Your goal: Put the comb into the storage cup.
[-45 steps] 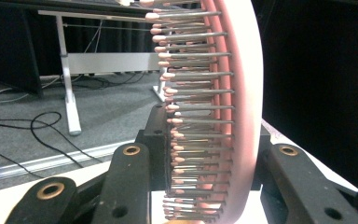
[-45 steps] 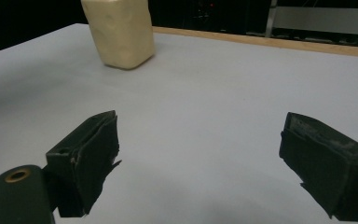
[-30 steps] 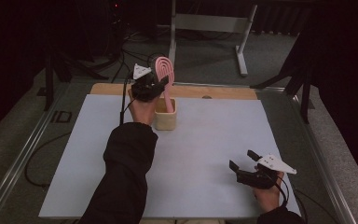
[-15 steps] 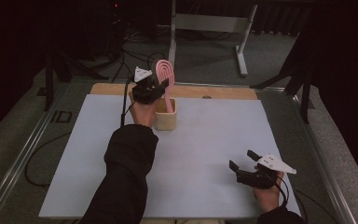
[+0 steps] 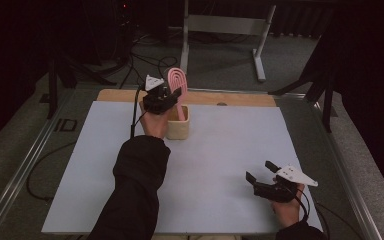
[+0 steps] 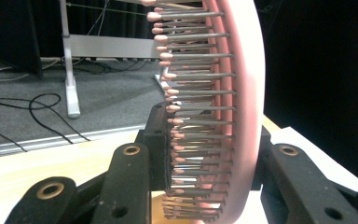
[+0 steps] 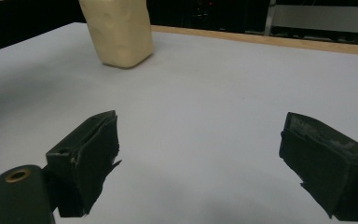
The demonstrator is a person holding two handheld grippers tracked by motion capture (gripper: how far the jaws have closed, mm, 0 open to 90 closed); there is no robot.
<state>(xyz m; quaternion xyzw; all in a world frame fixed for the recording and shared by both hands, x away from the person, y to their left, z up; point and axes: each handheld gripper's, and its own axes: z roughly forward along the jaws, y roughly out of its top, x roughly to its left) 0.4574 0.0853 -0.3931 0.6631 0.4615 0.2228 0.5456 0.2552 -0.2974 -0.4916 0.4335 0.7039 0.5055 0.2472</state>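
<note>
A pink hairbrush (image 5: pixel 175 80) with metal bristles stands upright at the far side of the table, its handle reaching down into a cream cup (image 5: pixel 178 131). My left gripper (image 5: pixel 172 96) is shut on the brush just below its head. In the left gripper view the black jaws press on both sides of the brush (image 6: pixel 244 93), bristles facing left, with the left gripper (image 6: pixel 209 156) closed around it. My right gripper (image 5: pixel 259 171) rests low at the near right of the white mat, open with nothing between its fingers. In the right gripper view the right gripper (image 7: pixel 200 158) points toward the cup (image 7: pixel 119 32).
The white mat (image 5: pixel 220 150) covers most of the table, and a wooden strip (image 5: pixel 240 98) runs along its far edge. Metal rails (image 5: pixel 25 170) border the table. A metal stand (image 5: pixel 225 25) and cables lie on the floor beyond.
</note>
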